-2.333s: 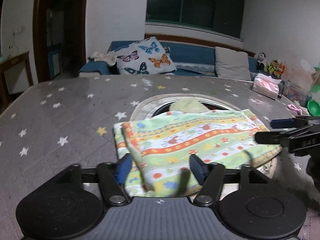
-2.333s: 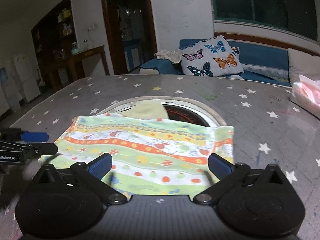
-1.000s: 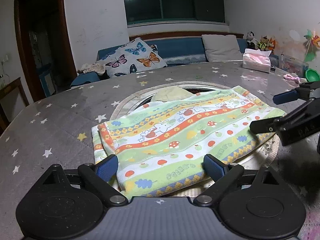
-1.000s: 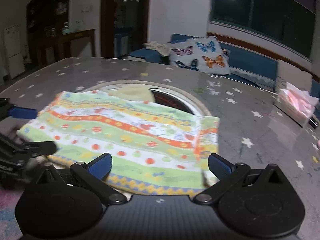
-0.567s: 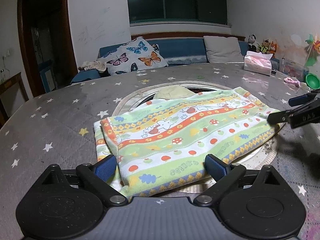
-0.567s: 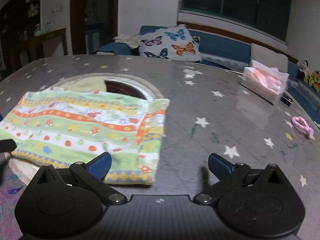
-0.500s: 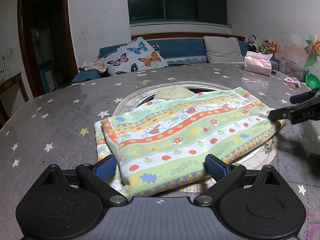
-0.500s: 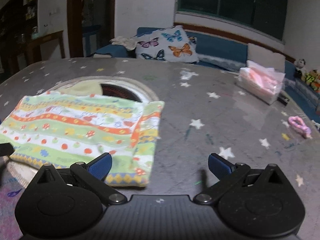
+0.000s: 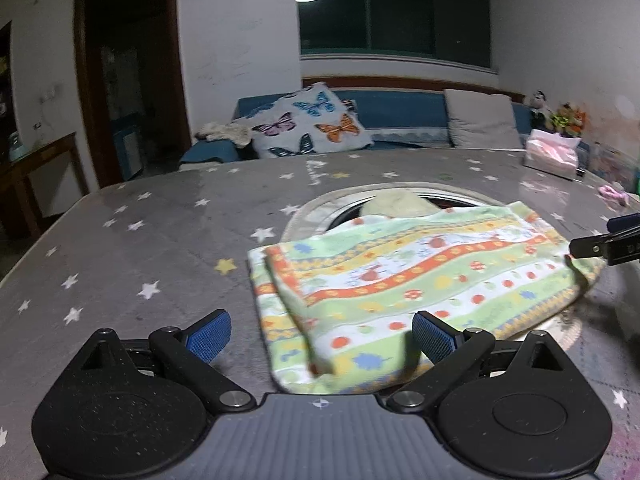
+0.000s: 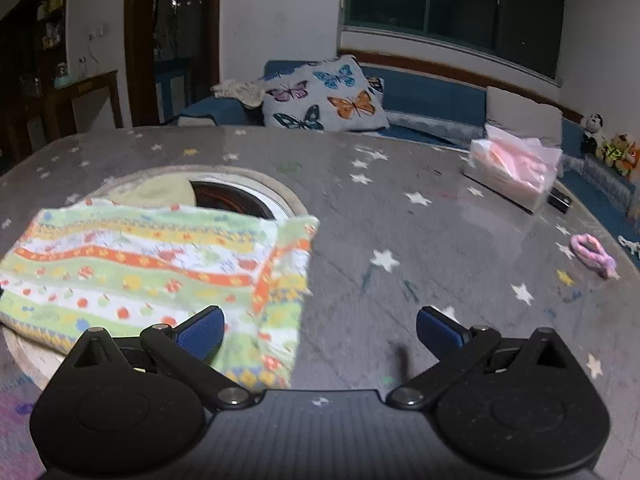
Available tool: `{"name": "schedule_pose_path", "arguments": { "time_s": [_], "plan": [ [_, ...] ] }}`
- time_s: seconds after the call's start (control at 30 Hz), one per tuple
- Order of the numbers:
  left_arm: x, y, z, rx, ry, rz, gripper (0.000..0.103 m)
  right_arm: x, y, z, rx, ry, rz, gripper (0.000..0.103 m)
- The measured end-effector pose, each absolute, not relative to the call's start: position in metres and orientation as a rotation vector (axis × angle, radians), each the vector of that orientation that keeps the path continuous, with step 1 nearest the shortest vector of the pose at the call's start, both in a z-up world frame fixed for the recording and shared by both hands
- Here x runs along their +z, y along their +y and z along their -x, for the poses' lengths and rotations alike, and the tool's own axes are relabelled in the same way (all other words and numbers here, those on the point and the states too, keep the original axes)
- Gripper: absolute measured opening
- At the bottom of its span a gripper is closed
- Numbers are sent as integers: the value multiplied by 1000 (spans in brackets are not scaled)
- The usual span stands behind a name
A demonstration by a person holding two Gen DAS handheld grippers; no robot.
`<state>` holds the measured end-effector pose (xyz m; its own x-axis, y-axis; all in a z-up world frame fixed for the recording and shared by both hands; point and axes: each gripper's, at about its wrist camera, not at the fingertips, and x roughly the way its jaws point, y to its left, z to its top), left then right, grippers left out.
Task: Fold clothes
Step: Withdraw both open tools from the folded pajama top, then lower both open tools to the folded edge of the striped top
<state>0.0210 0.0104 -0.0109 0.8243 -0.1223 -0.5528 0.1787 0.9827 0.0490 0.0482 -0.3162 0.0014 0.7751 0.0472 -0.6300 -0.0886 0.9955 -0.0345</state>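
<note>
Both tools have let go and backed off since a couple of seconds ago, when the left one had its fingers narrowed over the near edge of the cloth; each has also swung outward, the left toward its own end of the fabric and the right toward the other.

Right now the left tool [image 9: 320, 334] has its blue pads spread wide, empty, hovering just short of the striped cloth [image 9: 420, 276]. The right tool [image 10: 320, 326] is equally wide and empty, its left pad over the cloth's right end [image 10: 280, 280] and its right pad over bare surface [image 10: 440, 240].

The cloth lies folded into a long band on the star-patterned surface, partly covering a round inset [image 10: 240, 196], where a pale yellow item [image 9: 396, 205] peeks out behind it. A tissue pack [image 10: 516, 168] sits well apart at the far right.

The next fold looks like end to end. To do it cleanly, I'd pinch all the layers at one short end, both corners together, since the left end shows its layers staggered. Lift low, carry across, and line the edges up before releasing.
</note>
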Motion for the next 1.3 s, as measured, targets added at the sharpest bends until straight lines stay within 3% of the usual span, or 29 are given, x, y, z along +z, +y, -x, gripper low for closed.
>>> {"name": "schedule_pose_path", "arguments": {
  "time_s": [0.77,1.3],
  "plan": [
    [-17,49,-23,-62,641,-39,101,-11,-315,-69,82,748,69,103],
    [-1,34,-100,-47,661,-36,103,-3,-298,-141,83,753,54,103]
  ]
}}
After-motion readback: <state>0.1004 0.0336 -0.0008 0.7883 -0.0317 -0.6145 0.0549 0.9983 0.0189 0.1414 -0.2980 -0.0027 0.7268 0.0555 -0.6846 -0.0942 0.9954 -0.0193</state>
